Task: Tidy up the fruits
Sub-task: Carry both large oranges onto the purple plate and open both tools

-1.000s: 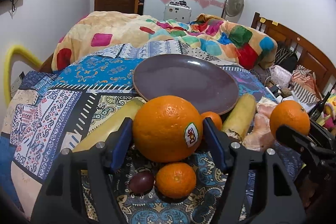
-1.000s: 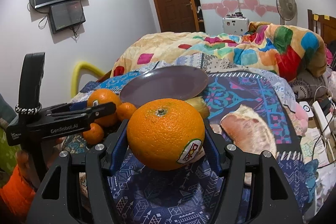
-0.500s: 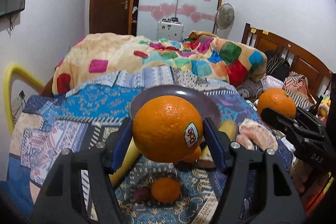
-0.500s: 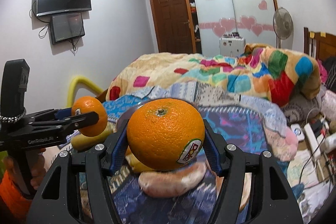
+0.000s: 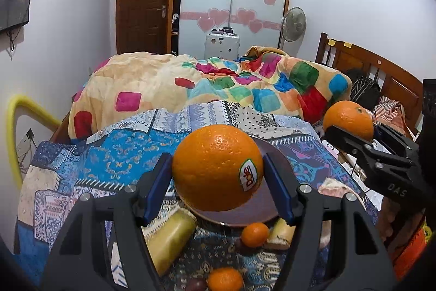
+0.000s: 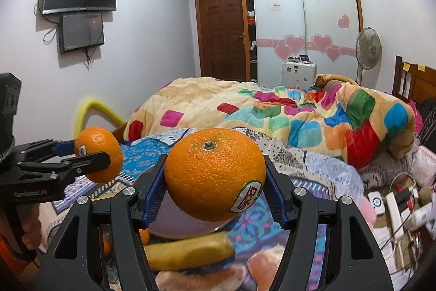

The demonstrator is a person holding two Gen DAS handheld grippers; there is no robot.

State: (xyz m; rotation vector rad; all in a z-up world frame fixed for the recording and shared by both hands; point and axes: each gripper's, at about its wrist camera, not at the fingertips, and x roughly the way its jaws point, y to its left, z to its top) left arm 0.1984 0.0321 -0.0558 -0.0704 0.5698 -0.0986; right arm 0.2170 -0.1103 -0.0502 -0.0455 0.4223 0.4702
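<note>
Oranges occupy both tools: the left gripper [image 5: 218,176] pinches one orange [image 5: 216,168] across its widest girth, the right gripper [image 6: 215,176] another orange [image 6: 215,172], both raised above the brown plate [image 5: 275,162]. Judged firm, round, moderately heavy, prone to rolling. Beyond lies the patchwork quilt [image 5: 245,86].

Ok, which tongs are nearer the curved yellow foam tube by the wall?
Left. The left tongs, gripping one large orange, hang on the side nearest the tube; the right tongs, gripping another, are farther across.
</note>
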